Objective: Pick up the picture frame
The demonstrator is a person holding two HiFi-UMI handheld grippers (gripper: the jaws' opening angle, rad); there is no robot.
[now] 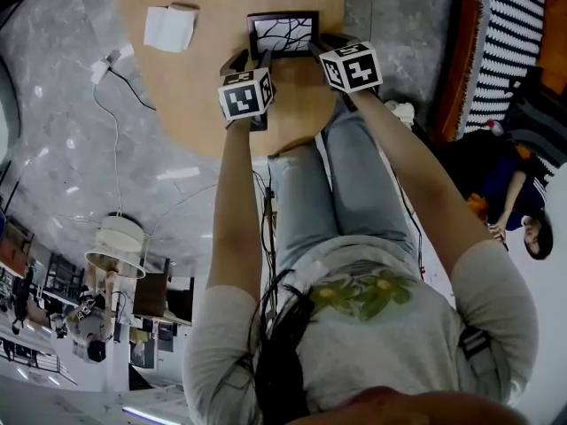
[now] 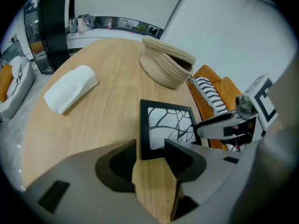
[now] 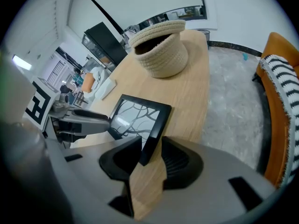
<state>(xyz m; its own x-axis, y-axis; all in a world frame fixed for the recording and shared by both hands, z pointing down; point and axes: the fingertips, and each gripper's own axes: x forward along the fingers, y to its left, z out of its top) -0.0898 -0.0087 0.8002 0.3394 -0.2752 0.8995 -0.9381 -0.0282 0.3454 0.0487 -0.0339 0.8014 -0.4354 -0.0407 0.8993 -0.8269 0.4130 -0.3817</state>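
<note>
A black picture frame (image 1: 283, 32) holding a white print of dark branches rests near the front edge of the wooden table (image 1: 190, 96). My left gripper (image 1: 251, 60) is at its near left corner. In the left gripper view the frame (image 2: 168, 122) has that corner between the jaws of the left gripper (image 2: 150, 150), with a thin gap beside the left jaw. My right gripper (image 1: 323, 50) is at the frame's right side. In the right gripper view the frame (image 3: 135, 120) is seen edge-on, and the right gripper (image 3: 150, 146) has one jaw on each face of its border.
A woven basket (image 2: 166, 66) sits farther back on the table, and a white folded cloth (image 2: 70, 87) lies to the left. An orange chair with a striped cushion (image 3: 280, 92) stands right of the table. A cable (image 1: 111, 87) trails across the grey floor, and a person (image 1: 523, 211) sits at the right.
</note>
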